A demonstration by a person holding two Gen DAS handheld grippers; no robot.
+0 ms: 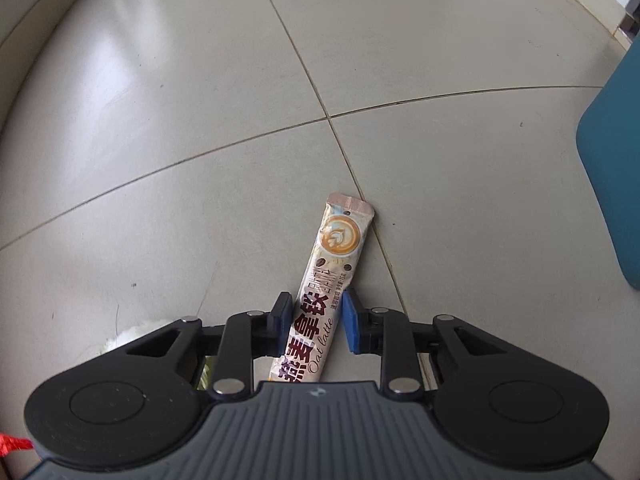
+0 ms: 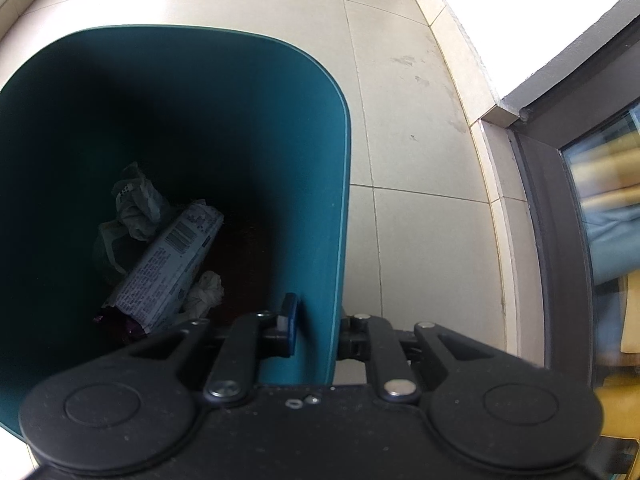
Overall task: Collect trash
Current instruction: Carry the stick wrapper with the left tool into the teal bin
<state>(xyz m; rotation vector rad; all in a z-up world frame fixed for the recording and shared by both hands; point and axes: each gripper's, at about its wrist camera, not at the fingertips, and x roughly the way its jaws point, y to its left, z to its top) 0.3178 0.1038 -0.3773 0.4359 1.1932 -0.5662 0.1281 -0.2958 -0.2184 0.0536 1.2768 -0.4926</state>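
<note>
An oat latte stick sachet (image 1: 332,264) lies on the tiled floor, pointing away from me. My left gripper (image 1: 316,322) is down at the floor with its jaws on either side of the sachet's near half; the left pad touches it and a small gap shows at the right blue pad (image 1: 350,324). My right gripper (image 2: 316,328) is shut on the right wall of the teal trash bin (image 2: 312,168), one finger inside and one outside. Inside the bin lie a printed wrapper (image 2: 172,264) and crumpled papers (image 2: 136,204).
The bin's teal side (image 1: 612,184) stands at the right edge of the left wrist view. Something pale and crumpled (image 1: 132,334) lies by the left gripper's left arm. A wall skirting (image 2: 472,92) and a dark glass door frame (image 2: 560,216) stand right of the bin.
</note>
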